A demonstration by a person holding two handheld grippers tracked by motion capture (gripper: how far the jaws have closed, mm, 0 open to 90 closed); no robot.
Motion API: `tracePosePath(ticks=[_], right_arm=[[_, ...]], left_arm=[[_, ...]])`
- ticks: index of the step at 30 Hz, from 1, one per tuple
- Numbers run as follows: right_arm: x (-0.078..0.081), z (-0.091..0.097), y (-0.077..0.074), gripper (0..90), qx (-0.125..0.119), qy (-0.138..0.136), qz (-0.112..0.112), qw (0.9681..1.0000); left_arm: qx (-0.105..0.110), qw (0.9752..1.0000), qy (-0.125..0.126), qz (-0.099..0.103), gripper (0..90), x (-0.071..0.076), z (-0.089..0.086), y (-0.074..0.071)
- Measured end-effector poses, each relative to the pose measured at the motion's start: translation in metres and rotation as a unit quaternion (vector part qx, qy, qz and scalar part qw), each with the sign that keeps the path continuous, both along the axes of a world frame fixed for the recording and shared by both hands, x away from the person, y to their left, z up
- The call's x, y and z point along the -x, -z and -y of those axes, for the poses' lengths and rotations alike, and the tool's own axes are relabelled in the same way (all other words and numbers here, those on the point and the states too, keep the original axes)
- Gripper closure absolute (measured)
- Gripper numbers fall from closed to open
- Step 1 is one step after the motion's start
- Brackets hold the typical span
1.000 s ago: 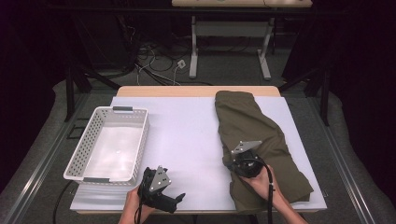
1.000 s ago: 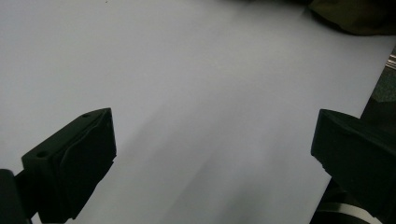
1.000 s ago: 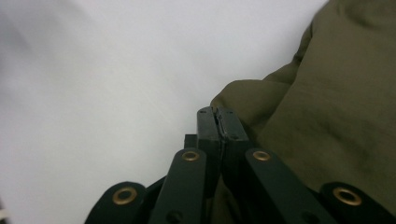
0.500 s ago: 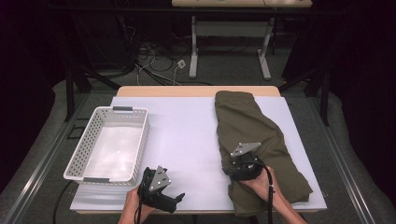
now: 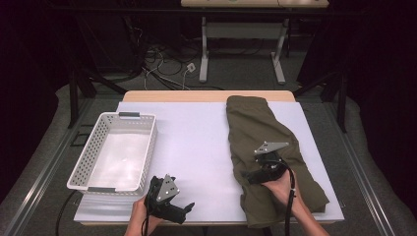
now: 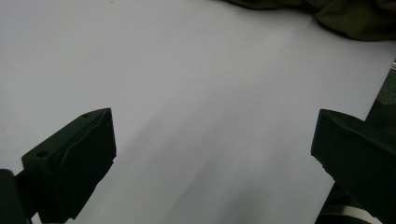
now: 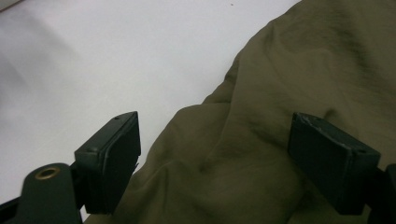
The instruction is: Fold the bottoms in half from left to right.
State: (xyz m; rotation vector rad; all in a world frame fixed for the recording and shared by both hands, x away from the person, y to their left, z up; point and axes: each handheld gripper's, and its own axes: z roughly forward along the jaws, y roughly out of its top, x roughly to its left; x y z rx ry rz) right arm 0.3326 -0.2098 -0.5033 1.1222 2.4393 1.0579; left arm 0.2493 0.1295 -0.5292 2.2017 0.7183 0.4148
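An olive-green garment (image 5: 265,132) lies lengthwise along the right side of the white table cover (image 5: 196,142). My right gripper (image 5: 250,177) rests over its lower left part. Its jaws have just been opening. In the right gripper view the gripper (image 7: 212,140) stands open, with rumpled garment (image 7: 299,70) fabric below and between the jaws and the pads off it. My left gripper (image 5: 188,210) sits near the front edge, held by a hand. It (image 6: 210,154) is open over bare white cover, with the garment (image 6: 355,18) edge far off.
A white perforated basket (image 5: 93,147) stands at the left of the table, partly over its edge. Beyond the far edge, on the floor, are cables and the legs of another table (image 5: 204,54).
The right gripper's jaws have parted and let the fabric go. That gripper has shifted slightly to the right over the garment. The left gripper has not moved.
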Motion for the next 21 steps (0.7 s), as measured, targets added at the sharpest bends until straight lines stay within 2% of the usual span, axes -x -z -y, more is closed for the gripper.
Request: tracePosePath(ticks=[4,11,13,21], right_arm=[[-0.008,-0.003,-0.002,14.7,0.009,0.008,-0.003,0.9999],[-0.019,-0.012,-0.004,13.7,0.019,0.009,-0.003,0.9998],[-0.023,-0.015,-0.006,13.7,0.022,0.005,-0.009,0.9997],[-0.047,-0.036,-0.016,14.3,0.025,0.007,-0.008,0.9996]], left_arm=[[-0.001,1.0,0.0,-0.002,0.0,0.0,-0.001,0.0],[0.0,1.0,0.0,-0.001,0.0,0.001,0.0,0.0],[-0.001,1.0,0.0,0.0,0.0,0.001,0.0,-0.001],[0.002,1.0,-0.001,0.0,0.0,0.001,-0.001,0.0]])
